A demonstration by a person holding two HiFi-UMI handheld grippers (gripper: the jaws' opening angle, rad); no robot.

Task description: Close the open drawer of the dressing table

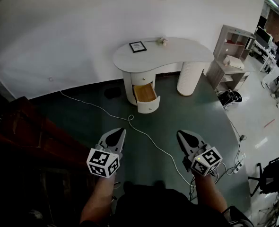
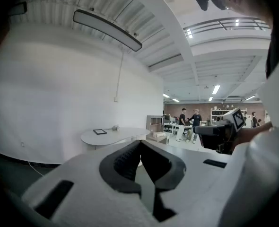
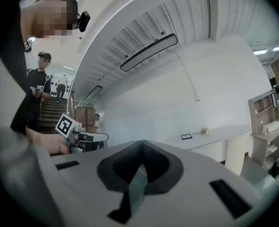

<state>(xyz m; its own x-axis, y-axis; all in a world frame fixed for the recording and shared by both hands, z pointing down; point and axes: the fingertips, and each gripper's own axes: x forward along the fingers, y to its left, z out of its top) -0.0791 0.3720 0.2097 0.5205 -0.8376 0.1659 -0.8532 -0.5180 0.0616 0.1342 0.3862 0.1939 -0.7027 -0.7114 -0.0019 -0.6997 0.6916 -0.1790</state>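
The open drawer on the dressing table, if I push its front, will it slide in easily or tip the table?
The drawer looks empty, so it is probably light and should slide in readily. Its front is curved, so an off-centre push may glance off. The dressing table stands on two broad pedestals, so tipping seems unlikely.

Framed picture [image 1: 137,46] on the dressing table [image 1: 177,51] too small to be read, small object [image 1: 161,41] near it on the tabletop not made out, dark shape [image 1: 112,92] on the floor just beside the table not identified, chair [image 1: 274,174] well apart from the table cut off by the picture's edge
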